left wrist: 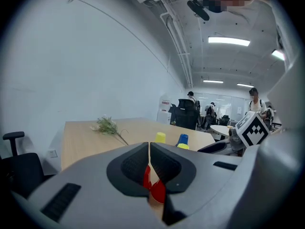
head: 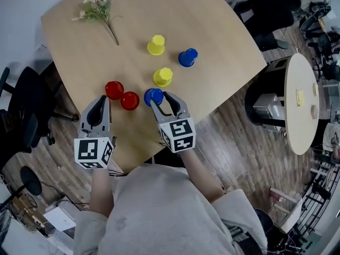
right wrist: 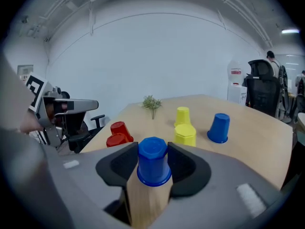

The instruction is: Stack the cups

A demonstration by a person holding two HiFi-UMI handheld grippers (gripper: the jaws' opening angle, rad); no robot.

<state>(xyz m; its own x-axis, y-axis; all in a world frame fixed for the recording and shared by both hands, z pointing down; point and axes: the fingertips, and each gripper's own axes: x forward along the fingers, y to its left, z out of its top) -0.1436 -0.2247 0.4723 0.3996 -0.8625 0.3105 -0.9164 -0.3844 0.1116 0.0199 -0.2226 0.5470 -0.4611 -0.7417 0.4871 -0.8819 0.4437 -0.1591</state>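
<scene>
Bracketing the near blue cup (right wrist: 152,162) with wide, unpressing jaws, the right gripper (head: 158,99) is apparently just beginning; nothing beside that cup is stacked; the left gripper (head: 102,99) is hovering closed, empty.

- The person wears a light grey sweatshirt (head: 159,211) with loose sleeves (head: 236,209); it looks plain, as far as the steep head view tells.
- The left gripper (head: 103,98) and the right gripper (head: 161,98) have smooth grey shells and black textured pads (right wrist: 182,166).
- Each carries a white cube (head: 94,152) bearing black square markers.
</scene>
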